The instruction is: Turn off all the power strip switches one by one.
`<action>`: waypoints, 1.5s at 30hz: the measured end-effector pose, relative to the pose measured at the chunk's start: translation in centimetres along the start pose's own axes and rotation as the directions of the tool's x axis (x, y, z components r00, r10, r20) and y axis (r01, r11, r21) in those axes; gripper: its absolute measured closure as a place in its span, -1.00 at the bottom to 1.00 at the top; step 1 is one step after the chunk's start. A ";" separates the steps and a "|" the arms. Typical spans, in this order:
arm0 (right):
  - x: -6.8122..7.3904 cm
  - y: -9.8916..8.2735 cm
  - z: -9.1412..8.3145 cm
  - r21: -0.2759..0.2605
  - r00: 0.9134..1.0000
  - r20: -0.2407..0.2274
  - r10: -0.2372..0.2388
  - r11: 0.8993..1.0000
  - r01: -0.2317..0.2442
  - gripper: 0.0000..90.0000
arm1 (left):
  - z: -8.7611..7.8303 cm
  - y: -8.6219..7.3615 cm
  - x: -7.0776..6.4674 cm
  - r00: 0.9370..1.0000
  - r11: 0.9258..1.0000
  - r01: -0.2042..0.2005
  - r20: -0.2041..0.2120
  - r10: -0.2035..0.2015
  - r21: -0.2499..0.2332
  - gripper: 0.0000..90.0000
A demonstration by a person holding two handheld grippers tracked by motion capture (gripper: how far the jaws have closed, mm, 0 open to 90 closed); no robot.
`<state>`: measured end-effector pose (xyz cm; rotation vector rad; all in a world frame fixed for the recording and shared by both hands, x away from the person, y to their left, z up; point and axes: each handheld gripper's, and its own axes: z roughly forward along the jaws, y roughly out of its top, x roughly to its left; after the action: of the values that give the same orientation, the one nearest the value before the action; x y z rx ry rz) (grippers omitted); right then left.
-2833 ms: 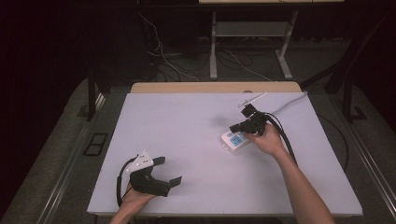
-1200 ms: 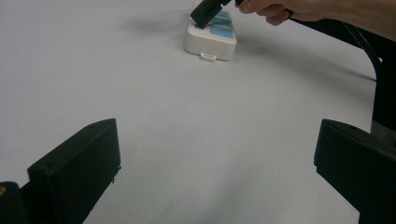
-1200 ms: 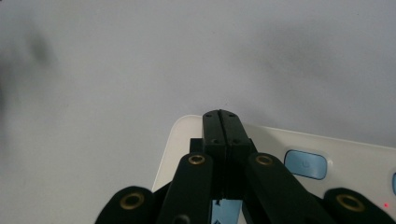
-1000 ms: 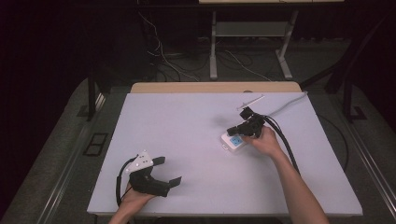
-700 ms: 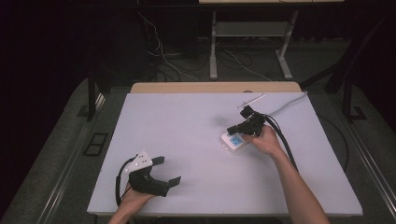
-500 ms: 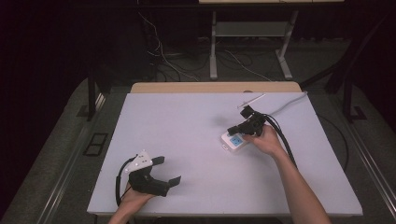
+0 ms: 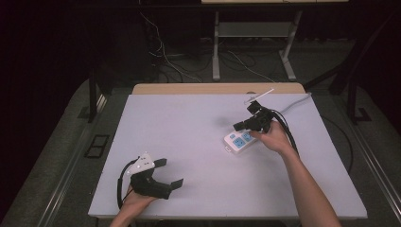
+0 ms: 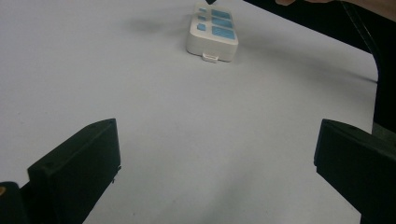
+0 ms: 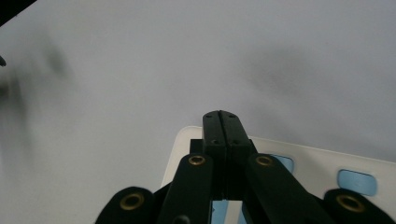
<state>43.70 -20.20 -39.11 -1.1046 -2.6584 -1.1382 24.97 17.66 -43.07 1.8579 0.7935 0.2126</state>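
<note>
White power strip (image 7: 241, 140) partly hidden under right hand-held gripper (image 7: 242, 125), jaws pressed together empty, left hand-held gripper (image 7: 169, 172) spread wide, empty

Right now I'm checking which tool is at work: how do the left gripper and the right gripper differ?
The left gripper has its jaws spread wide with nothing between them; the right gripper has its jaws pressed shut. The left gripper rests low near the white table's front edge, apart from the white power strip with blue sockets; the right gripper is over that strip. Both are black and hand-held.
</note>
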 end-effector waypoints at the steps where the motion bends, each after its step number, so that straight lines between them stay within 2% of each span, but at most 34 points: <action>1: -0.2 0.1 -0.3 -0.004 1.000 0.007 0.000 1.000 0.000 1.00 | 0.0 0.0 0.0 1.000 1.000 0.000 0.000 0.000 0.000 -1.00; 16: -1.2 0.6 -1.5 -0.006 0.999 0.040 0.014 1.000 -0.013 1.00 | 0.0 0.0 0.0 1.000 1.000 0.001 -0.002 -0.001 0.001 -1.00; 25: -2.2 0.4 -1.0 0.000 0.999 0.045 0.029 1.000 -0.029 1.00 | -0.1 0.0 0.1 1.000 1.000 0.001 -0.004 -0.001 0.000 -1.00; 37: -2.8 0.1 0.5 0.029 0.998 0.039 0.045 0.999 -0.046 1.00 | -0.1 0.0 0.2 1.000 1.000 -0.001 -0.005 0.001 -0.003 -1.00; 45: -3.1 -0.1 0.9 0.040 0.998 0.041 0.051 0.998 -0.053 1.00 | -0.1 0.0 0.2 1.000 1.000 -0.001 -0.005 0.001 -0.002 -1.00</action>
<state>46.15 -21.51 -40.73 -1.1943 -2.6530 -1.0593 25.04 17.88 -43.04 1.8565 0.7951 0.2189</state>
